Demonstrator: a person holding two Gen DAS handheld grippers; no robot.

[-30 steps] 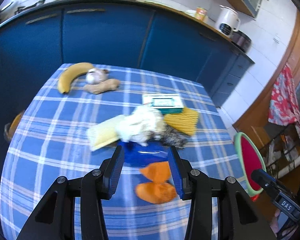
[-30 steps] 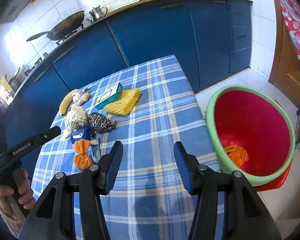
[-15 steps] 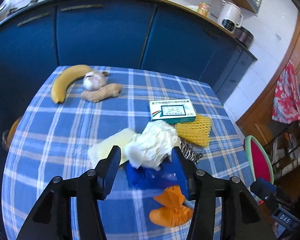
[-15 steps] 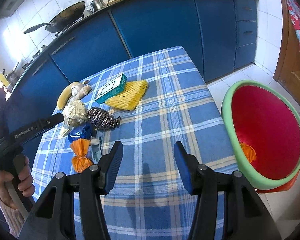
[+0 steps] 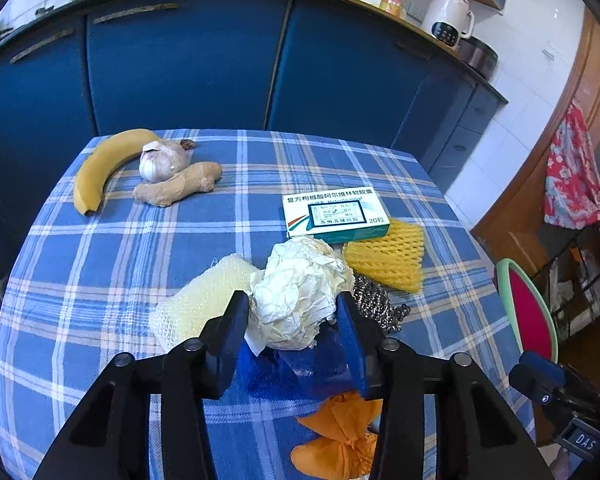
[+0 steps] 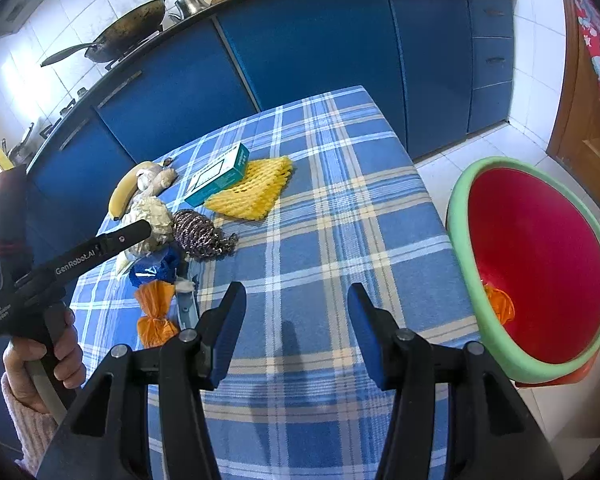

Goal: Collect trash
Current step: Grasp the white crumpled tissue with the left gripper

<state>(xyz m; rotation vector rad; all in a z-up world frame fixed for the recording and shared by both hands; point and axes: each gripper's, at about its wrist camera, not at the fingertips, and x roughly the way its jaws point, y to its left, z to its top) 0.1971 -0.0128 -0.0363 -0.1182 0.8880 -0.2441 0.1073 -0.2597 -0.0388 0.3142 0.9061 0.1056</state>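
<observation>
While the left tongs (image 5: pixel 292 326) straddle the crumpled white paper ball (image 5: pixel 300 288), readings are as follows.

Container: red bin with green rim (image 6: pixel 466 200), off the right edge of the table (image 6: pixel 340 208); tilted mouth faces the camera.
Contents: one orange wrapper (image 6: pixel 499 305) low inside the bin.
Task item: crumpled white paper ball, creased, off-white, near the middle of the table.
Left tongs: jaws have just been closing; the ball sits between them; pad contact cannot be confirmed.
Right tongs (image 6: pixel 296 324): half open, nothing between the jaws, above bare cloth at the near edge.
Under the ball: blue wrapper (image 5: pixel 300 364), touching it on the near side.
Near of that: orange twisted wrapper (image 5: pixel 340 436).
Left of the ball: pale foam net (image 5: pixel 196 300), touching.
Right of the ball: steel scourer (image 5: pixel 374 304), then yellow foam net (image 5: pixel 384 256).
Far of the ball: green-and-white medicine box (image 5: pixel 334 216).
Far left: banana (image 5: pixel 100 168), garlic bulb (image 5: pixel 162 160), ginger root (image 5: pixel 176 188), grouped together.
</observation>
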